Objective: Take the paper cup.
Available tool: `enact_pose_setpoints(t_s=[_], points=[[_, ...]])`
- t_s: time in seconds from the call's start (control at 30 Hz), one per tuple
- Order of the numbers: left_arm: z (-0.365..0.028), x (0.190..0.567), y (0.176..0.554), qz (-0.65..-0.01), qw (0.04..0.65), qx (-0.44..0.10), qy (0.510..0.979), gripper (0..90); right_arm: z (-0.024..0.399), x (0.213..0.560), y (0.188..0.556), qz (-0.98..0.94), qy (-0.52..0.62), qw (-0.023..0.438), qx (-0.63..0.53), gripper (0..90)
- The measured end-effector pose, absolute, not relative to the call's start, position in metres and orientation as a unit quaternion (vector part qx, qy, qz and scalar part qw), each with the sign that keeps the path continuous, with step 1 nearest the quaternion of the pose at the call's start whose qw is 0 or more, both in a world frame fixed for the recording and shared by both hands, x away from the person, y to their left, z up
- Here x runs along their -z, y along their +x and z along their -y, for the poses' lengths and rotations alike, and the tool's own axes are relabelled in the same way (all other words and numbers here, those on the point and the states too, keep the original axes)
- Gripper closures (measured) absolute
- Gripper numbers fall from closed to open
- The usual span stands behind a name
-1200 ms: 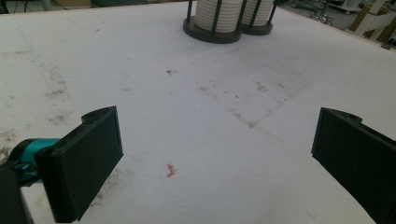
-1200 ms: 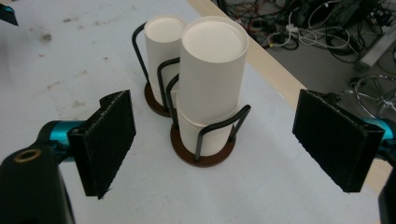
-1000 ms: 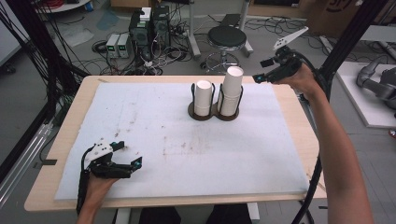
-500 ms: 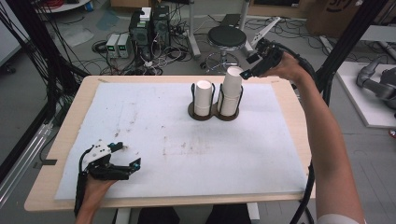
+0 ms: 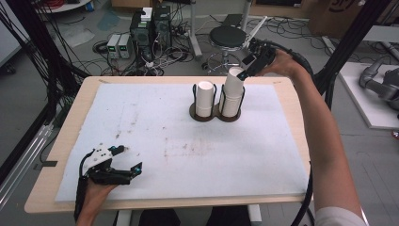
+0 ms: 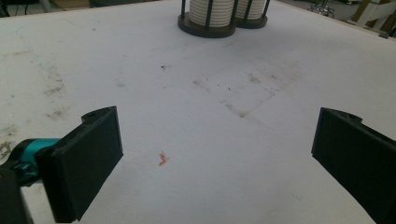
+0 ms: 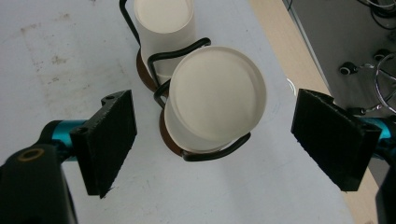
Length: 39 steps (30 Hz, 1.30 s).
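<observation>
A: Your right gripper (image 7: 214, 149) is wide open. The 2 black jaws stand far apart, one on each side of the tall cup stack (image 7: 212, 100). They don't touch it yet. Nothing is held.

B: And where's that stack?

A: It's in the right ring of the black wire holder (image 5: 216, 113), at the far side of the table (image 5: 287, 99), near the back edge. In the high view your right gripper (image 5: 245, 66) hangs just above the top of the tall cup stack (image 5: 233, 89). The short cup stack (image 5: 204, 98) sits right beside it, in the left ring.

B: So which step is this?

A: I think you're at the reach-in step, lining up to grab the top cup. Not grabbed yet.

B: What next?

A: Prob. go down a bit so the jaws sit at both sides of the top cup, then squeeze softly. Paper cups squash easy, so go gentle. Then lift straight up so the wire doesn't catch, & so just 1 cup comes off, not 2.

B: And my other hand?

A: Your left gripper (image 5: 123, 168) is open too, jaws far apart, holding nothing. It rests low at the near left corner on the white mat (image 6: 210, 116), well away from the cups.
</observation>
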<state>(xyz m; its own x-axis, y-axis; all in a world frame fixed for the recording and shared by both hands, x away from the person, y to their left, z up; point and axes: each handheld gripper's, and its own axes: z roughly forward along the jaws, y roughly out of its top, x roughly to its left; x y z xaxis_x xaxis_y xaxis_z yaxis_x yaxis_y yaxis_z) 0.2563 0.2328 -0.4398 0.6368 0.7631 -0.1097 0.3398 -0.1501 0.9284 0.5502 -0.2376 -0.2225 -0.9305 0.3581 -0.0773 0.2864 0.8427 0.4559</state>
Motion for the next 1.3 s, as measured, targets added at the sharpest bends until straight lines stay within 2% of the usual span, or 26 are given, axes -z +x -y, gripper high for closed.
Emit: enact_pose_setpoints(t_s=[0.77,0.83,0.97,1.3], points=[[-0.233,0.439,0.257,-0.375,0.532,-0.2,0.733,1.7,0.231,0.252,0.562,-0.954,0.177,0.061,-0.234,16.5],[-0.233,0.44,0.258,-0.377,0.532,-0.2,0.731,1.8,0.23,0.254,0.562,-0.955,0.174,0.058,-0.233,24.5],[-0.233,0.44,0.258,-0.377,0.532,-0.2,0.731,1.8,0.229,0.255,0.563,-0.956,0.171,0.059,-0.233,32.3],[-0.231,0.44,0.258,-0.374,0.532,-0.199,0.733,1.7,0.229,0.255,0.562,-0.955,0.175,0.064,-0.233,33.4]])
